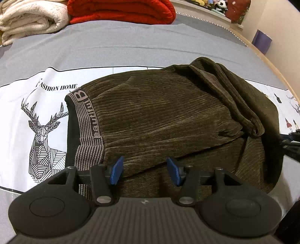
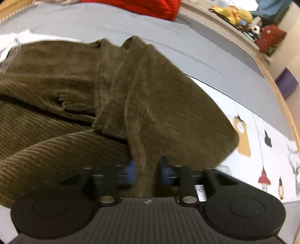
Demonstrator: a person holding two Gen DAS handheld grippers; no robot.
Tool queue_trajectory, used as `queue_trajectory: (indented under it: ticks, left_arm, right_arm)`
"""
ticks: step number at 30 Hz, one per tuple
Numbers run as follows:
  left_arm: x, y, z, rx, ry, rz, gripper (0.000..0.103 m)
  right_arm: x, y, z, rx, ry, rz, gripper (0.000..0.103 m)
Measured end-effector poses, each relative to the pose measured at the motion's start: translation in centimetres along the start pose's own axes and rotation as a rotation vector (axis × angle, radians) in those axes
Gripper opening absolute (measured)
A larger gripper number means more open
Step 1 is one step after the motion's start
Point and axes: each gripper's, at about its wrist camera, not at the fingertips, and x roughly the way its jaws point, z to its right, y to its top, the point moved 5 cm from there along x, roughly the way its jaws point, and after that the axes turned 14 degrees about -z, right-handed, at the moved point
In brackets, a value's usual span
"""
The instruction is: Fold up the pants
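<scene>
Left hand-held gripper (image 1: 145,169) released, parted above brown pants (image 1: 168,112), right hand-held gripper (image 2: 146,169) pinching a pants fold

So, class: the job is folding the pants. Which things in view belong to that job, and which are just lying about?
Part of the job:
- brown corduroy pants
- left gripper
- right gripper

Just lying about:
- red blanket
- cream blanket
- soft toys
- purple box

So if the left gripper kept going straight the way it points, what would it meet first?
Most likely the pants: the left gripper has its jaws apart, nothing between them, with brown corduroy just beyond the waistband right ahead. How far off is unclear.
</scene>
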Motion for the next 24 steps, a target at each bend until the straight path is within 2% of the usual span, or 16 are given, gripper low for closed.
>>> queue_trajectory:
  ticks: [1,6,10,14,16,19,22,24]
  left_arm:
    - [0.1,-0.2,0.1,0.000,0.000,-0.002,0.059]
    - [1.5,-1.0,1.1,0.040,0.020,-0.061,0.059]
    - [2.8,-1.8,2.3,0.097,0.039,-0.120,0.059]
    - [3.9,-2.3,3.1,0.144,0.064,-0.166,0.062]
    - [4.3,-2.4,3.2,0.152,0.074,-0.177,0.062]
    - [4.3,-2.2,3.2,0.147,0.073,-0.177,0.064]
    - [4.3,-2.0,3.3,0.141,0.073,-0.172,0.068]
    - [4.3,-2.0,3.1,0.135,0.075,-0.174,0.068]
  right_arm:
    - [-0.3,-0.5,1.1,0.019,0.010,0.013,0.007]
    - [-2.0,-4.1,5.5,0.088,0.058,0.041,0.007]
    - [-2.0,-8.5,8.5,0.113,0.118,-0.027,0.007]
    - [-2.0,-11.6,9.1,0.079,0.169,-0.087,0.008]
    - [-3.2,-11.9,9.1,0.078,0.179,-0.042,0.010]
    - [-5.4,-11.3,10.4,0.168,0.244,0.064,0.024]
    - [-6.5,-10.2,11.6,0.269,0.250,0.154,0.036]
    - [-6.3,-9.6,11.6,0.308,0.228,0.176,0.040]
